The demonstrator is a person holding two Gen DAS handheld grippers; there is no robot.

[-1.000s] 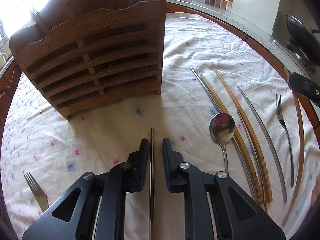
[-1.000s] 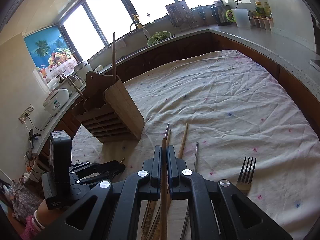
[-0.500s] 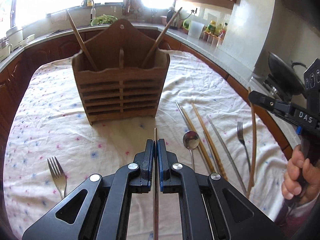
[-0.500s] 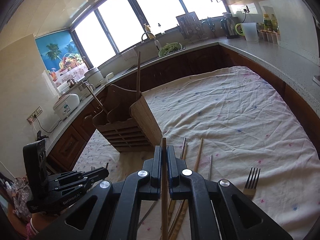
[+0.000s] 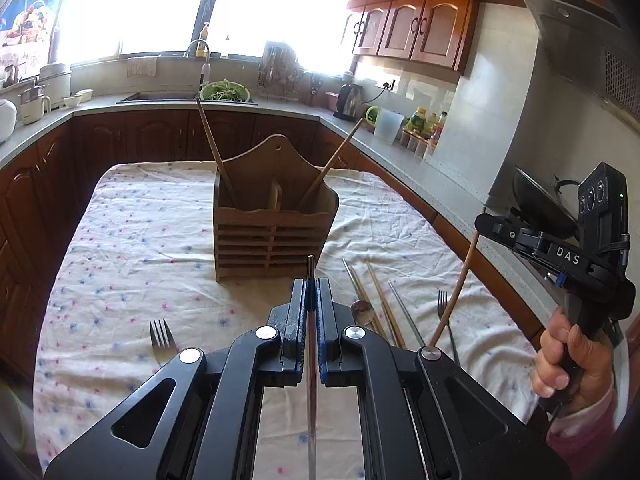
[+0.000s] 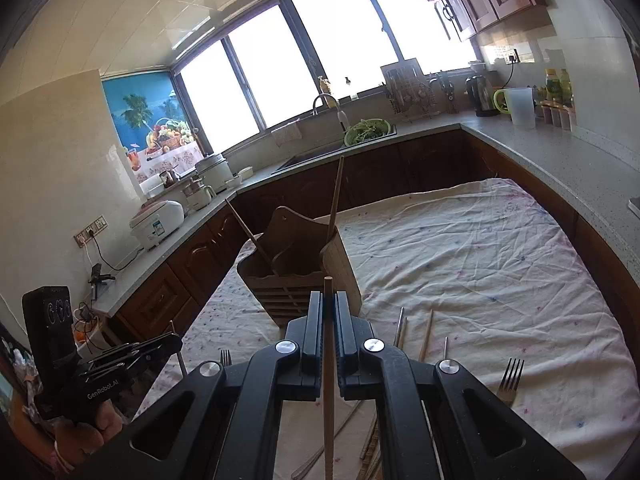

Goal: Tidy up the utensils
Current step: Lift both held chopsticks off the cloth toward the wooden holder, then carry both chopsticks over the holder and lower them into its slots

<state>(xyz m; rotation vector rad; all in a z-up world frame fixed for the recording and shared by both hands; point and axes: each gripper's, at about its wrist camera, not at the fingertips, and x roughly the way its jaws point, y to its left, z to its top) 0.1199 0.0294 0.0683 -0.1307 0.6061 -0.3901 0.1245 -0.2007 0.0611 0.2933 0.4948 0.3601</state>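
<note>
A fork [image 5: 161, 336] lies alone on the tabletop [image 5: 132, 248] at the left, well apart from the other cutlery. The left tongs [image 5: 311, 292] are pressed together on a metal chopstick [image 5: 311, 360], which runs back between the pads and pokes out just past their tips, aimed at the slatted front of the wooden utensil holder [image 5: 272, 236]. The holder stands upright mid-cloth with two wooden sticks leaning out of its left and right compartments; open cloth surrounds it on all sides. To the right of the tongs lie a spoon [image 5: 362, 311], several chopsticks [image 5: 380, 300] and a second fork [image 5: 443, 304], their lower ends hidden behind the tongs' body. Farther right, the right tongs [image 6: 328, 308] pinch a wooden chopstick [image 6: 328, 360], held in the air clear of the cloth; its near end is cut off by the frame. The tabletop's right edge runs close beside the kitchen counter [image 5: 440, 192].
</note>
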